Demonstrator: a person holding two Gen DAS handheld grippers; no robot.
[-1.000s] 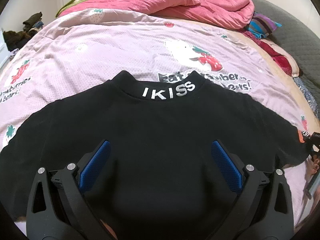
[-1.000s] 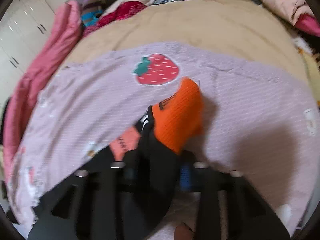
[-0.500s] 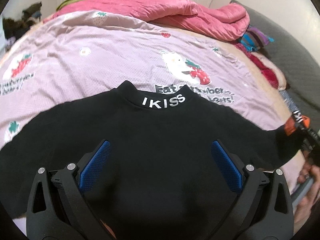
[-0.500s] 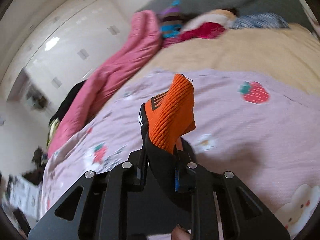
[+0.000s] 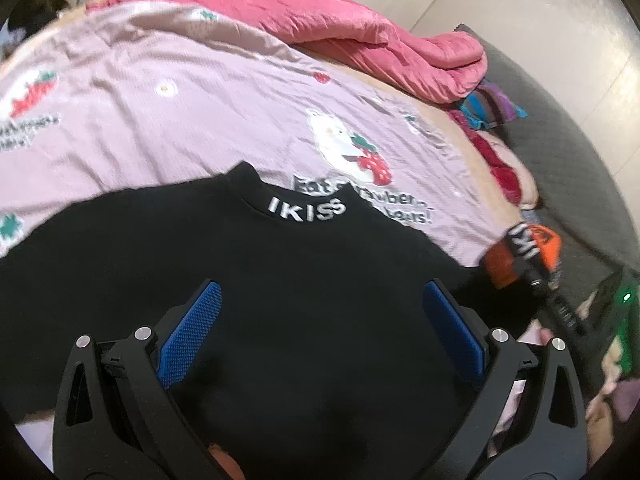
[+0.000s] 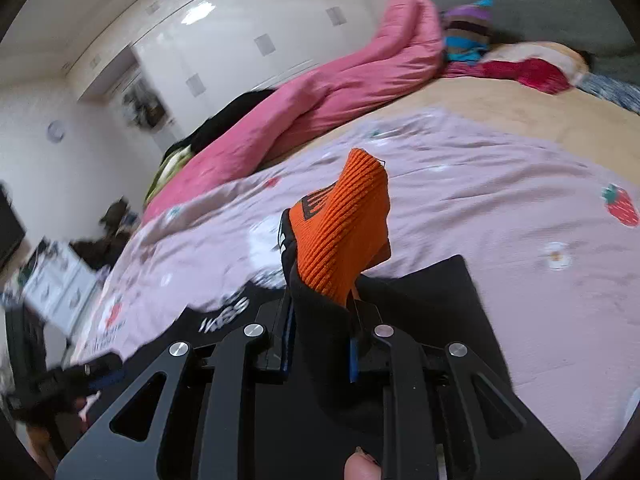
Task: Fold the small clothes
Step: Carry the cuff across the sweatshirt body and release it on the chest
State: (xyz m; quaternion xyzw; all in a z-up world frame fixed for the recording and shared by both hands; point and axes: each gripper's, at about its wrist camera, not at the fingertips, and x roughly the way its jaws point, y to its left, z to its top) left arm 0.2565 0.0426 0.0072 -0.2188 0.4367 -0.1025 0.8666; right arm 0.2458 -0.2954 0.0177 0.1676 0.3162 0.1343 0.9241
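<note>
Black sweater (image 5: pixel 304 280) collar away, orange cuff (image 6: pixel 344 228) upright in right tongs (image 6: pixel 320 320)

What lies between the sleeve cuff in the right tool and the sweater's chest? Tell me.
Nothing visible. The right tool is shut on the sleeve just below the orange cuff, held above the bed. The black sweater lies flat with its chest bare; the left tool hangs open above it, not touching.

"ikiss" on black sweater collar (image 5: pixel 306 210)
</note>
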